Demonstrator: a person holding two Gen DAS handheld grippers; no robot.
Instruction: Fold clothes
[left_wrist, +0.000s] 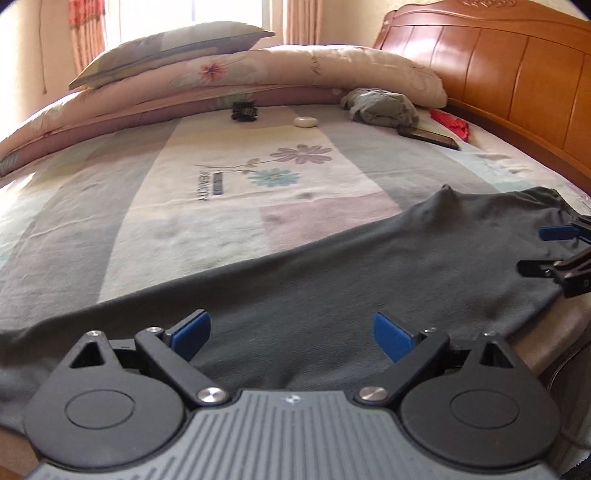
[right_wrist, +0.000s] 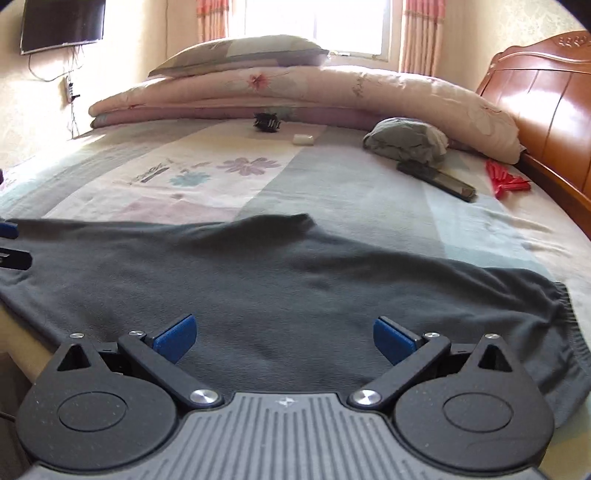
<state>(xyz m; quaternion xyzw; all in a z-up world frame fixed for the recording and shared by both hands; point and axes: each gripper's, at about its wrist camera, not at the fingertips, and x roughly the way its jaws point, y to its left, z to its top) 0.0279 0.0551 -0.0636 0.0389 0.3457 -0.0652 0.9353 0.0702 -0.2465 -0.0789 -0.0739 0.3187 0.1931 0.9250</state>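
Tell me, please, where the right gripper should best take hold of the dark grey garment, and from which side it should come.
Probably the ribbed elastic edge at the right end of the dark grey garment. It is the thickest, clearest border, and the cloth lies flat elsewhere. The right gripper, jaws open, could come low from the near bed edge, sliding one finger under it.

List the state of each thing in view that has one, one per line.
left gripper: open, above the garment, holding nothing
right gripper: open, above the garment, holding nothing
dark grey garment: spread flat on the bed, one raised wrinkle
olive clothes: bunched in a heap
quilt: folded, pillow on top
phone: screen dark
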